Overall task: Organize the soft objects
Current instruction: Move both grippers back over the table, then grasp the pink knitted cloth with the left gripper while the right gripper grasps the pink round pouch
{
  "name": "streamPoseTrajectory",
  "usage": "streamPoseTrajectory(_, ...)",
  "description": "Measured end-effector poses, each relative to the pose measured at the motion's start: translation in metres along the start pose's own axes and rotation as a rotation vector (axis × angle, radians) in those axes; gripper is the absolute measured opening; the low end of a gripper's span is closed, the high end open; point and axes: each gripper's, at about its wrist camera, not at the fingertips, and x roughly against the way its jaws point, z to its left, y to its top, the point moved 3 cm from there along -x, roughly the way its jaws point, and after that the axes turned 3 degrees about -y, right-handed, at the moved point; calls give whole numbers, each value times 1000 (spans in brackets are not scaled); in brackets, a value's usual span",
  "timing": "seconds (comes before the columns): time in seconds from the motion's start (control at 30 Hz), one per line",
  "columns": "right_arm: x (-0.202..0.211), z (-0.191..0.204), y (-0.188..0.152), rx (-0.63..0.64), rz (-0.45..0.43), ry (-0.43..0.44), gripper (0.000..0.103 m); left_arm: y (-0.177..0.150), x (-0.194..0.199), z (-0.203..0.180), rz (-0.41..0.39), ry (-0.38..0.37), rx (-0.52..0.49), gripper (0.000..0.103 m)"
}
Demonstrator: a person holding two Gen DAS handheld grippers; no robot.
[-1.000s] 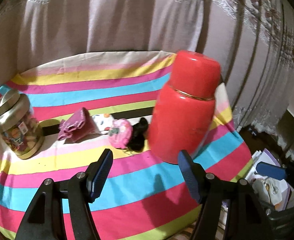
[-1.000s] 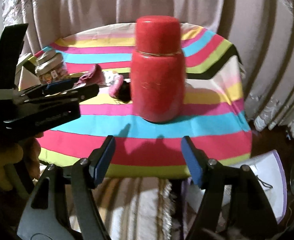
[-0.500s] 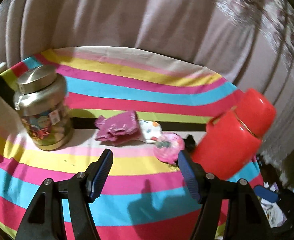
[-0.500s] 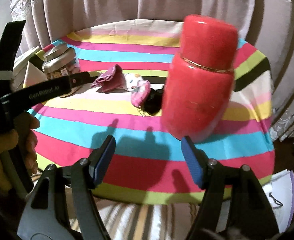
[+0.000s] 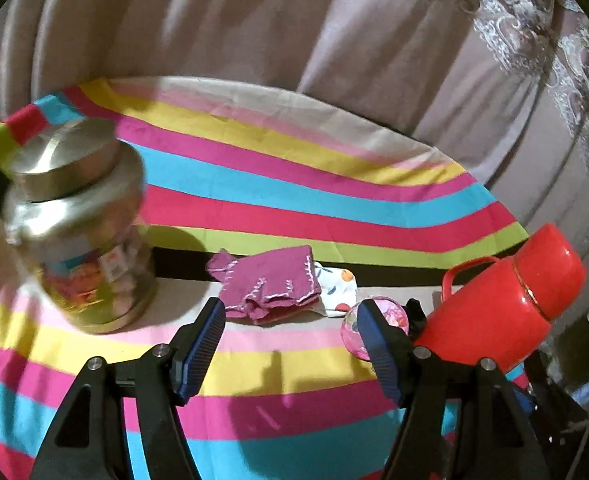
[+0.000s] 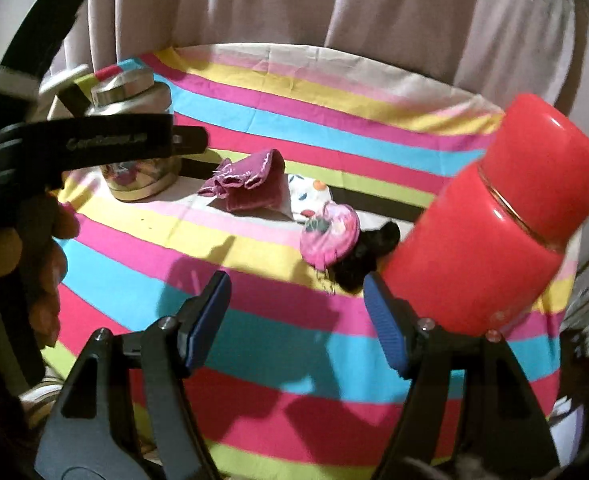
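A purple knitted cloth point(image 5: 270, 284) point(image 6: 250, 186) lies mid-table on the striped cloth. A white spotted cloth point(image 5: 338, 284) point(image 6: 308, 196) pokes out beside it. To the right lie a pink round soft piece point(image 5: 392, 314) point(image 6: 330, 234) and a black soft lump point(image 5: 414, 312) point(image 6: 366, 256). My left gripper point(image 5: 290, 312) hangs just short of the purple cloth, jaws opening, nothing between them. My right gripper point(image 6: 297, 282) hovers over the stripes in front of the pink piece, jaws also opening and empty.
A red flask point(image 5: 502, 300) point(image 6: 494, 220) stands at the right, close to the right gripper's right finger. A metal-lidded jar point(image 5: 82, 232) point(image 6: 126, 84) stands at the left. A hand point(image 6: 50, 264) holds the left gripper's black finger point(image 6: 142, 142). Curtains hang behind the table.
Both grippers have swung left along the table and rolled. The red flask slid from centre to the right edge of both views; the jar and soft things came closer.
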Motion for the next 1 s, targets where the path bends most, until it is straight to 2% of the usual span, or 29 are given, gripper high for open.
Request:
streamPoseTrajectory(0.2, -22, 24, 1, 153, -54, -110, 78, 2, -38, 22, 50, -40, 81, 72)
streamPoseTrajectory(0.3, -32, 31, -2, 202, -60, -138, 78, 4, -55, 22, 68, -55, 72, 76)
streamPoseTrajectory(0.47, -43, 38, -8, 271, -71, -185, 78, 13, -75, 19, 73, -33, 55, 82)
streamPoseTrajectory(0.6, -53, 39, -8, 291, -76, -218, 78, 13, -101, 20, 131, 14, 39, 82)
streamPoseTrajectory(0.67, -59, 39, -7, 297, -73, -237, 78, 9, -113, 24, 158, 7, 43, 82)
streamPoseTrajectory(0.7, -62, 38, -7, 301, -69, -245, 78, 7, -117, 25, 169, 9, 43, 78)
streamPoseTrajectory(0.73, -64, 38, -7, 302, -68, -253, 78, 6, -120, 27, 173, 8, 46, 61)
streamPoseTrajectory(0.8, -70, 37, -6, 300, -62, -266, 78, 1, -125, 31, 194, -6, 58, 37)
streamPoseTrajectory(0.87, -76, 36, -5, 293, -50, -269, 78, 0, -124, 33, 187, -15, 56, 27)
streamPoseTrajectory(0.9, -79, 36, -4, 292, -44, -271, 78, 0, -122, 34, 179, -26, 55, 19)
streamPoseTrajectory(1.0, -88, 36, -3, 293, -30, -280, 78, 1, -115, 36, 165, -40, 67, 15)
